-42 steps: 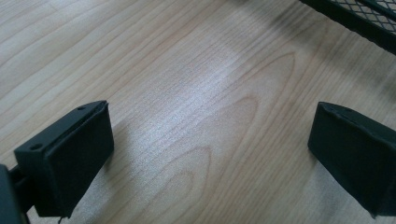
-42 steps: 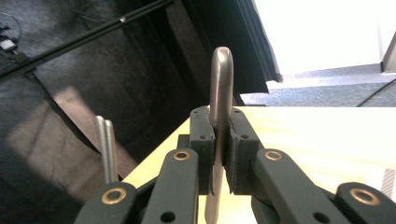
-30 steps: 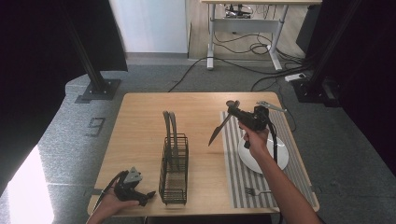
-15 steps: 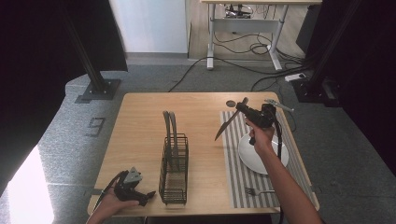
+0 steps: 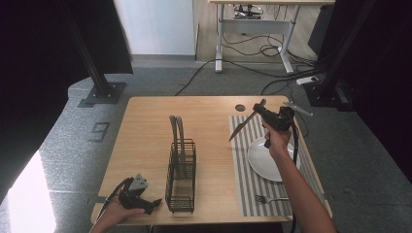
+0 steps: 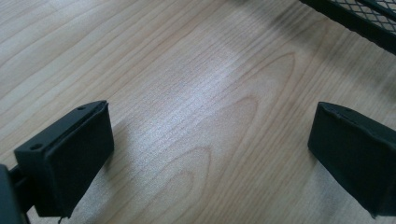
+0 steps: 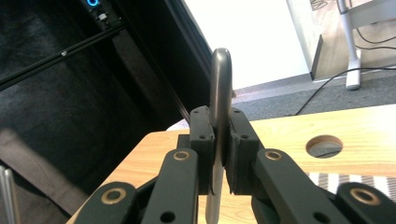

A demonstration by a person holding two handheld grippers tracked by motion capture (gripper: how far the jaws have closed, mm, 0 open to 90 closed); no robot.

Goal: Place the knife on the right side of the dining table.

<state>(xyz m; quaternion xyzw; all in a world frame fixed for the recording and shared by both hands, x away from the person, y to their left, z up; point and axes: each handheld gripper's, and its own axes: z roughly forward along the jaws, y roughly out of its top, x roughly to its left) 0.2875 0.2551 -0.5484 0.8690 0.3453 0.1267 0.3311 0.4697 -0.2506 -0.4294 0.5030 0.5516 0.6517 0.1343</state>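
Note:
A dark-handled table knife hangs in the air over the far end of the striped placemat, blade slanting down to the left. My right gripper is shut on its handle. In the right gripper view the pads clamp the knife edge-on, and the right gripper points level past the table's far edge. My left gripper lies on the table at the front left, beside the black wire rack. The left gripper stands open over bare wood.
A white plate and a fork lie on the placemat at the right. The rack holds two upright curved pieces. A round cable hole sits at the table's far edge.
The right hand has carried the knife to the right and slightly farther away, over the placemat's far end. The left gripper has stayed put.

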